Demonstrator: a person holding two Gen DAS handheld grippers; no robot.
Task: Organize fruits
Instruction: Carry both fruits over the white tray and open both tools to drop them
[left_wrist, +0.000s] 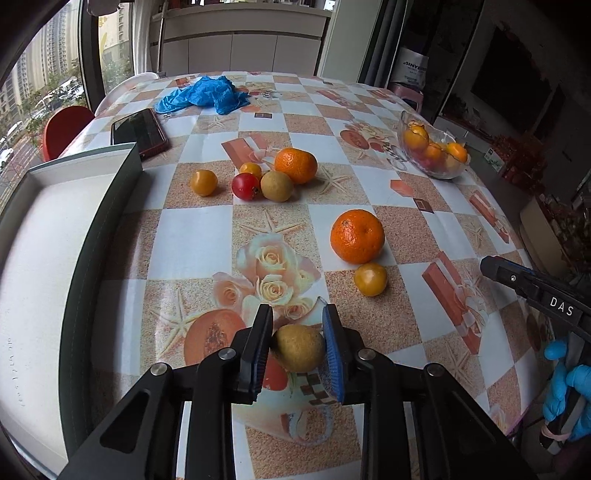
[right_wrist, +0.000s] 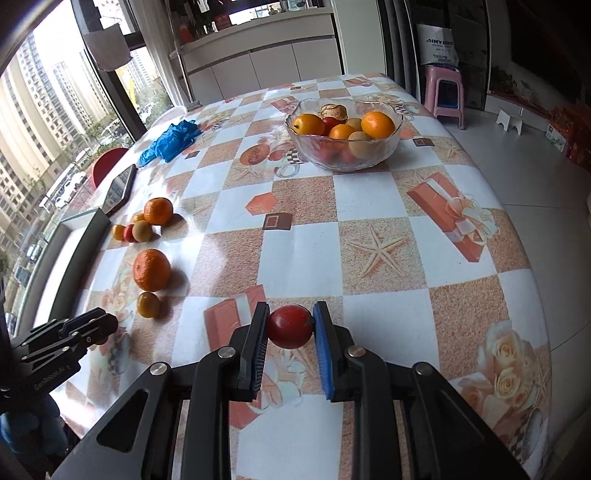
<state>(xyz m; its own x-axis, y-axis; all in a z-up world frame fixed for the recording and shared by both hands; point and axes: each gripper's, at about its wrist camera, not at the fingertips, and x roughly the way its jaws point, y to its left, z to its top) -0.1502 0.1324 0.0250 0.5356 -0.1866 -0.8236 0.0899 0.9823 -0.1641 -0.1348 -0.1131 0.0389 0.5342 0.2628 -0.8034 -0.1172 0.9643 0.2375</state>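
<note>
My left gripper (left_wrist: 297, 314) is shut on a tan round fruit (left_wrist: 298, 348), its pads pressing both sides just above the tablecloth. My right gripper (right_wrist: 290, 309) is shut on a small red fruit (right_wrist: 290, 326). Loose on the table lie a large mandarin (left_wrist: 357, 236) with a small yellow-orange fruit (left_wrist: 370, 279) beside it. Farther off is a cluster: another mandarin (left_wrist: 296, 165), a tan fruit (left_wrist: 277, 186), a red fruit (left_wrist: 246, 186) and two small yellow ones. A glass bowl (right_wrist: 343, 159) with several fruits stands at the far right.
A white tray with a dark rim (left_wrist: 110, 236) lies along the left of the table. Behind it are a phone (left_wrist: 138, 132) and crumpled blue gloves (left_wrist: 207, 94). A blue-gloved hand (left_wrist: 565, 387) holds the right gripper. A pink stool (right_wrist: 445, 92) stands on the floor.
</note>
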